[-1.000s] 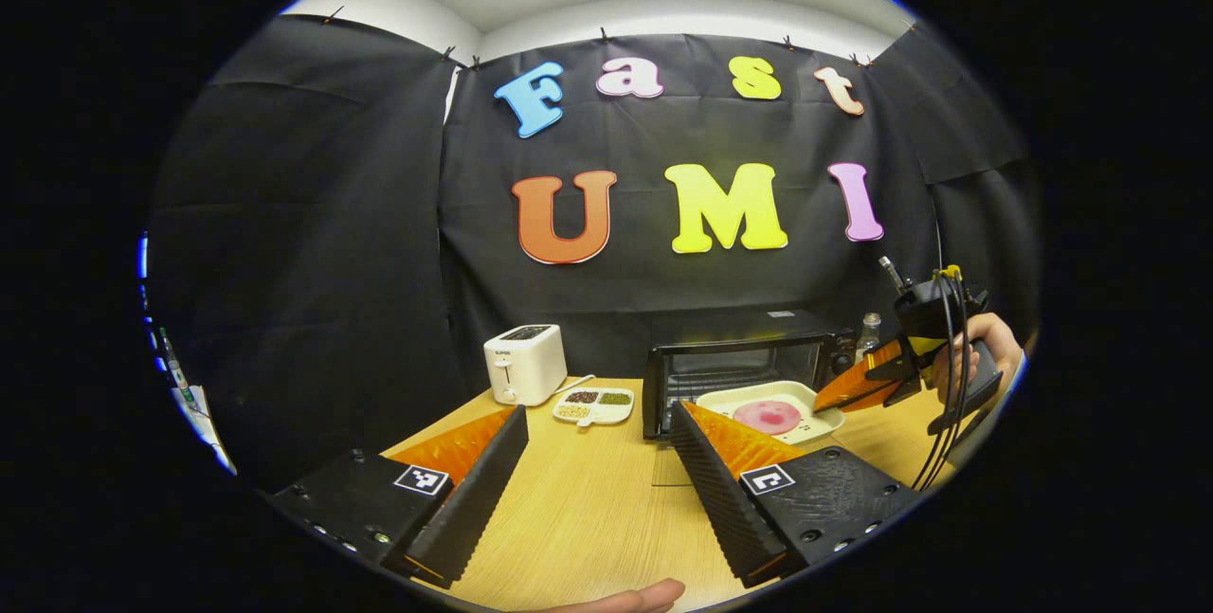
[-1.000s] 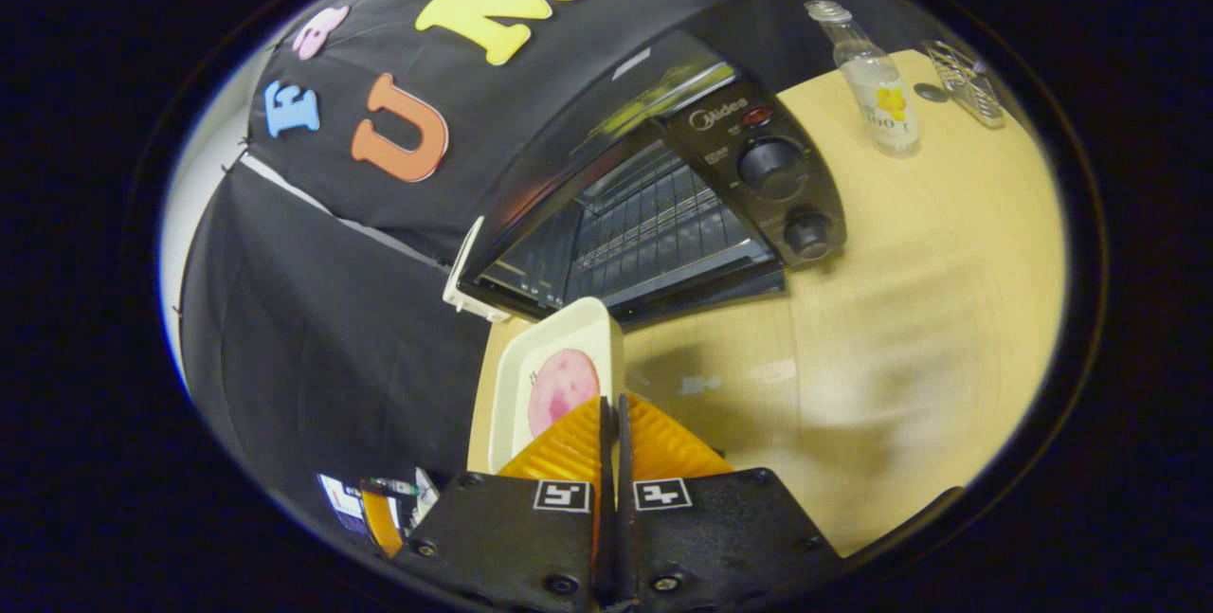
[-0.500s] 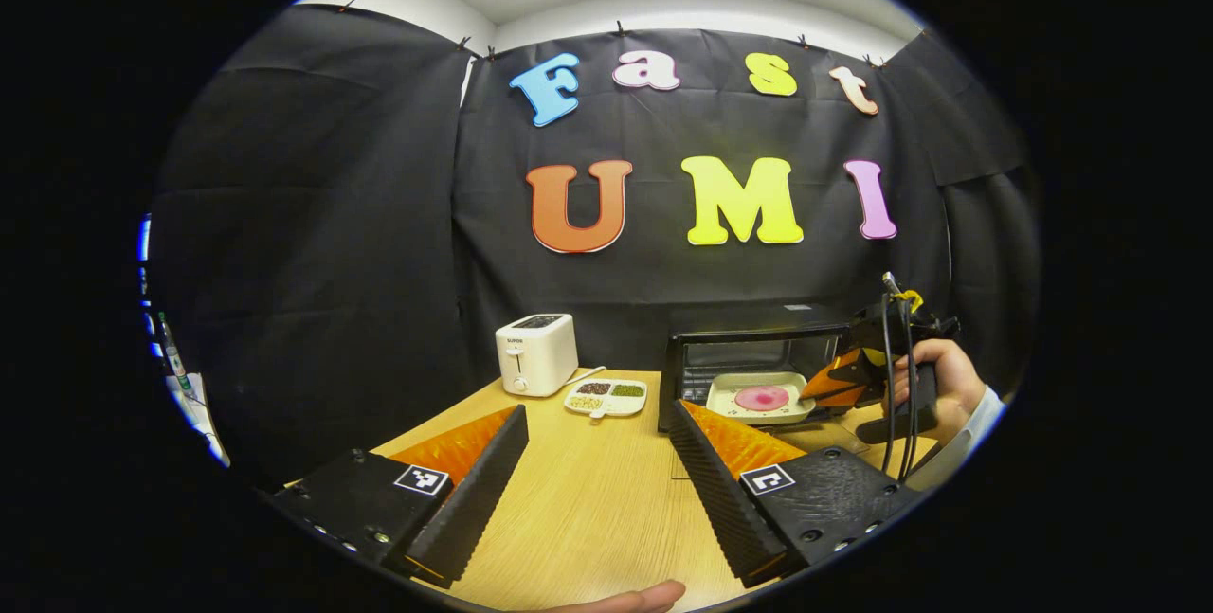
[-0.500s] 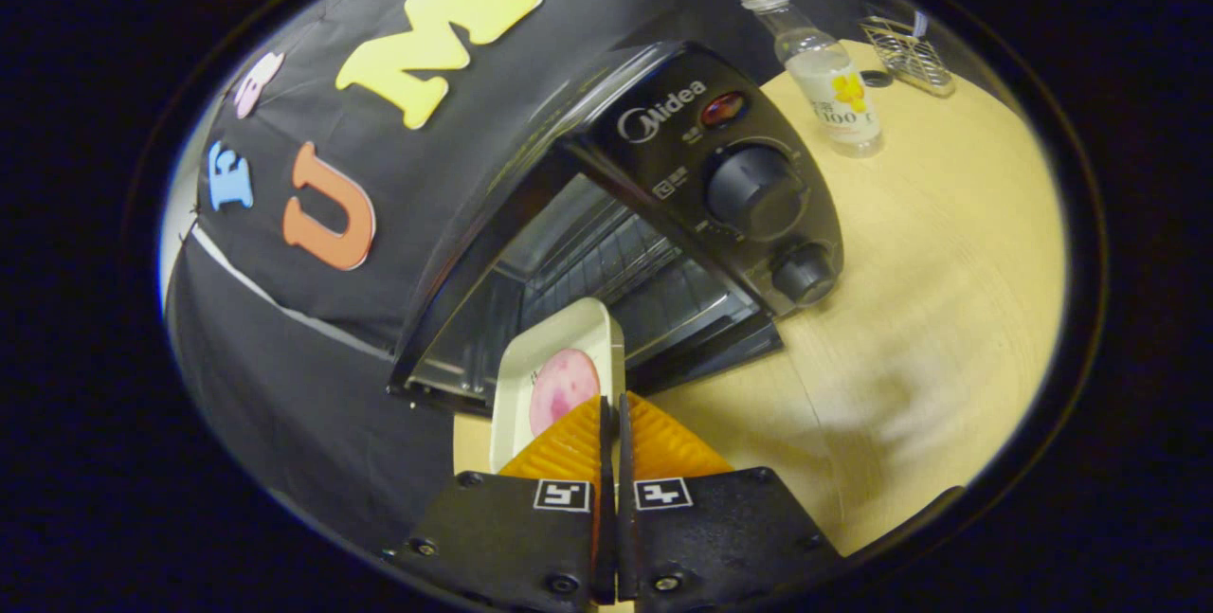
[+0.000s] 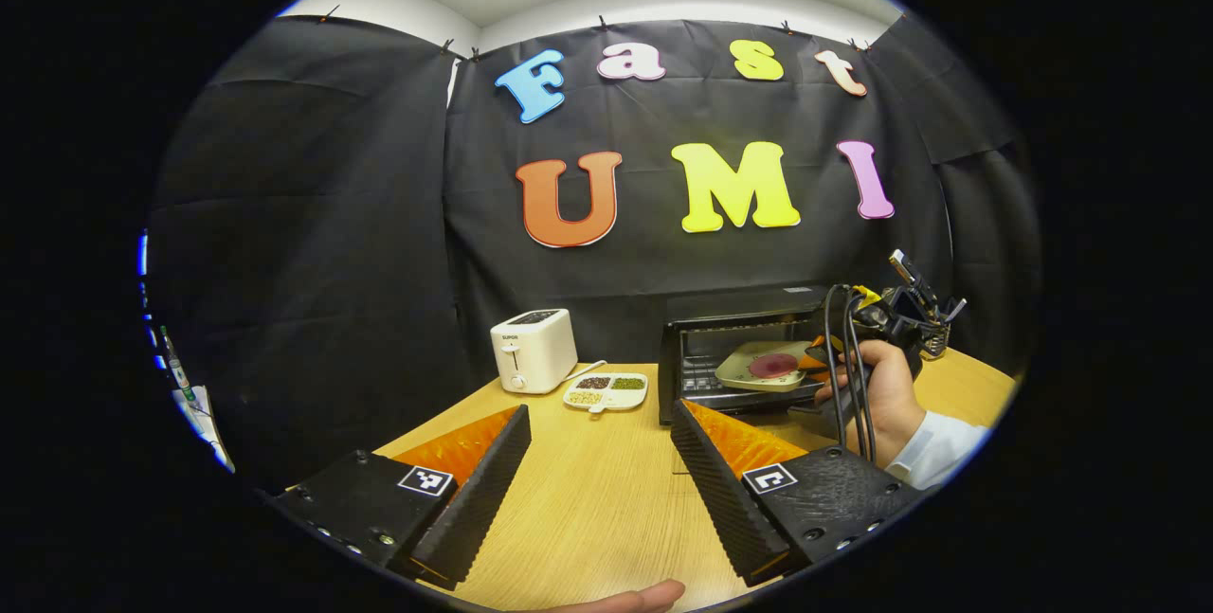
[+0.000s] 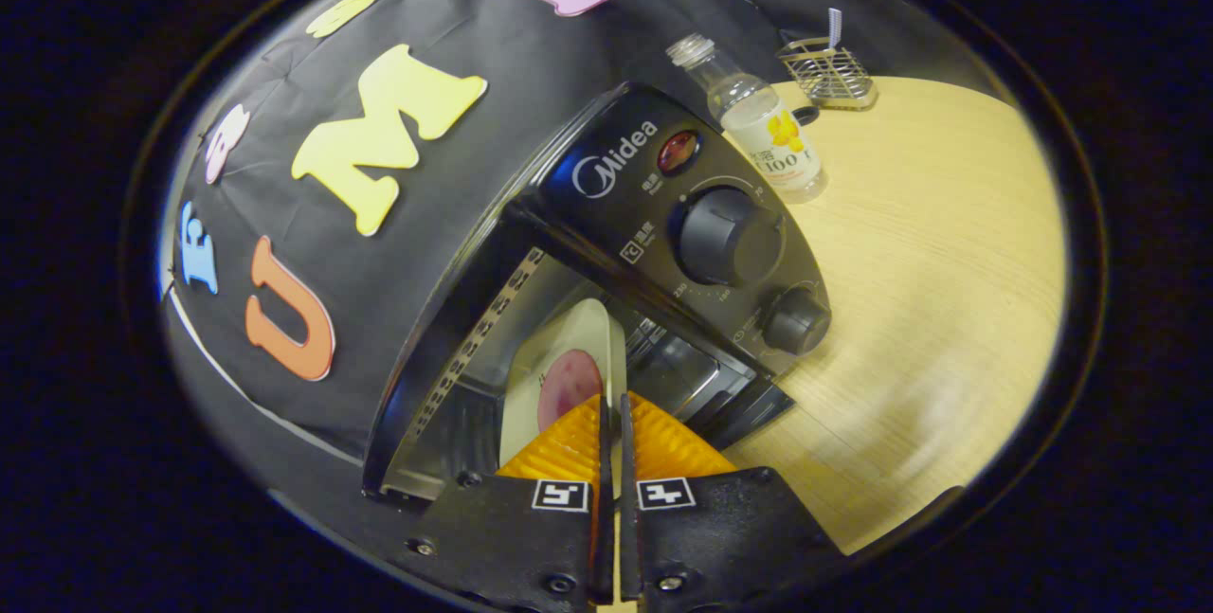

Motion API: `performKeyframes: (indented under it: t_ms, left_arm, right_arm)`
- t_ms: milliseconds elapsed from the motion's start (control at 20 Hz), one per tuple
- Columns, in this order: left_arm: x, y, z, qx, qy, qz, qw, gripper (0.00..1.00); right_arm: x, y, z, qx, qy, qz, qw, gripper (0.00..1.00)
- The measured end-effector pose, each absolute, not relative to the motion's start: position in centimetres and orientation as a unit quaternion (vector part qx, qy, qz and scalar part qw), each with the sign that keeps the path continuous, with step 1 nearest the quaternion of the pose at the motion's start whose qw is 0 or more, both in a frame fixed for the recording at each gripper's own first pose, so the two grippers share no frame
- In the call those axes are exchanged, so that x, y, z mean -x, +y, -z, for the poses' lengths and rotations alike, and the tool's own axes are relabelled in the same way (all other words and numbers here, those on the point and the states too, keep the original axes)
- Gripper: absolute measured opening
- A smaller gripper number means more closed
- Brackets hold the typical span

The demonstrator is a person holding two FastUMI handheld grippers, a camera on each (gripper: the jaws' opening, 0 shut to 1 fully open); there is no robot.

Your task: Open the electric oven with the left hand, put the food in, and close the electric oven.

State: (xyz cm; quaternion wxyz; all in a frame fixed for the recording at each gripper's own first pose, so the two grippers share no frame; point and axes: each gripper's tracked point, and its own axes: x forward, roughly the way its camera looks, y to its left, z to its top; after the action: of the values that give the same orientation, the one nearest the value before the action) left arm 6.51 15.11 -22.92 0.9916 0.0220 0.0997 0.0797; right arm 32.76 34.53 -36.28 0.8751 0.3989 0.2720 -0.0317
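Observation:
The black electric oven stands at the back of the table with its front open. A white tray carrying a pink slice of food sits partly inside the oven's cavity. My right gripper is shut on the tray's near rim, just left of the oven's knob panel. In the left gripper view the tray shows tilted in the oven mouth, with the right gripper and the hand holding it. My left gripper hangs open over the table, well short of the oven, with nothing between its fingers.
A white toaster and a divided dish of grains stand left of the oven. A clear bottle and a wire rack stand right of the oven on the wooden table.
The right gripper has carried the tray forward from in front of the oven into its cavity. The left gripper has stayed open in about the same place.

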Motion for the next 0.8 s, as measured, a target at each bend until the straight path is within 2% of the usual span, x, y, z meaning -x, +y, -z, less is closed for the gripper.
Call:
performKeyframes:
  t_ms: [50, 100, 200, 250, 300, 350, 400, 500, 550, 650, 800]
  left_arm:
    - [-6.5, 15.4, 22.8, -0.021, 0.098, -0.082, 0.992, 0.95]
    - [-6.5, 15.3, 22.5, -0.019, 0.096, -0.084, 0.992, 0.95]
    - [-6.4, 15.2, 22.4, -0.015, 0.093, -0.082, 0.992, 0.95]
    - [-6.4, 15.2, 22.4, -0.015, 0.093, -0.082, 0.992, 0.95]
    - [-6.3, 15.2, 22.5, -0.016, 0.093, -0.082, 0.992, 0.95]
    - [-6.3, 15.3, 22.5, -0.018, 0.094, -0.082, 0.992, 0.95]
    - [-6.1, 15.3, 22.6, -0.019, 0.095, -0.083, 0.992, 0.95]
    - [-6.1, 15.5, 22.9, -0.018, 0.097, -0.086, 0.991, 0.95]
    - [-6.1, 15.6, 23.0, -0.015, 0.099, -0.088, 0.991, 0.95]
    - [-6.1, 15.9, 23.0, -0.013, 0.102, -0.095, 0.99, 0.95]
    - [-5.9, 16.4, 22.5, -0.014, 0.097, -0.109, 0.989, 0.95]
  right_arm:
    - [-33.4, 35.2, 36.4, -0.404, 0.268, 0.033, 0.874, 0.06]
    - [-33.8, 35.8, 36.4, -0.413, 0.263, 0.034, 0.871, 0.02]
    - [-34.5, 36.5, 36.6, -0.43, 0.256, 0.04, 0.865, 0.02]
    - [-34.7, 37.0, 36.8, -0.429, 0.252, 0.042, 0.867, 0.07]
    - [-34.8, 37.6, 37.0, -0.421, 0.252, 0.041, 0.871, 0.02]
    - [-34.9, 38.0, 37.1, -0.413, 0.249, 0.037, 0.875, 0.02]
    - [-34.7, 38.1, 36.9, -0.409, 0.243, 0.034, 0.879, 0.09]
    - [-34.2, 38.0, 36.3, -0.403, 0.224, 0.028, 0.887, 0.09]
    - [-33.5, 37.9, 36.2, -0.393, 0.223, 0.027, 0.892, 0.19]
    - [-32.5, 37.9, 36.7, -0.382, 0.224, 0.022, 0.896, 0.29]
    - [-30.1, 37.8, 37.1, -0.355, 0.233, 0.012, 0.905, 0.39]
